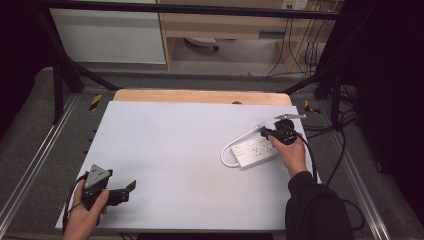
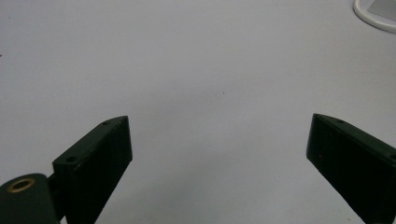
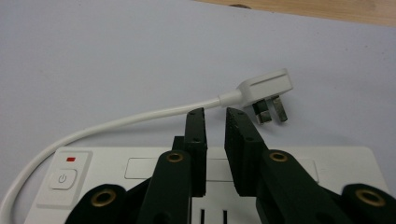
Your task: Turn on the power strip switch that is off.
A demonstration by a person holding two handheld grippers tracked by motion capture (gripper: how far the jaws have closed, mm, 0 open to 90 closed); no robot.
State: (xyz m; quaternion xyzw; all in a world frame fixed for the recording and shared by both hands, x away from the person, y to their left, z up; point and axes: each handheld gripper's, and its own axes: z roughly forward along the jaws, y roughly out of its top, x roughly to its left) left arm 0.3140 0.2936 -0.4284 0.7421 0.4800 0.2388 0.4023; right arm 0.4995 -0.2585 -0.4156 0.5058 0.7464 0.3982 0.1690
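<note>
From up high, the right gripper [image 1: 280,131] sits right over the far end of the power strip [image 1: 254,151], while the left gripper [image 1: 112,190] idles well apart, jaws wide. Left gripper view: just bare surface [image 2: 196,70] ahead. Right gripper view: jaws nearly closed on nothing, plug [image 3: 268,91] lying just beyond and slightly right, cord [image 3: 116,123] running left.

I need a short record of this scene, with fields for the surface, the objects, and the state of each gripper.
surface: white board on a wooden table
object: white power strip, right side of the board
cord: white cable curving from the strip to its plug
plug: lies loose on the board, pins showing
left gripper: open, above bare board, near the front left corner
right gripper: over the power strip, jaws nearly closed, nothing between them
</note>
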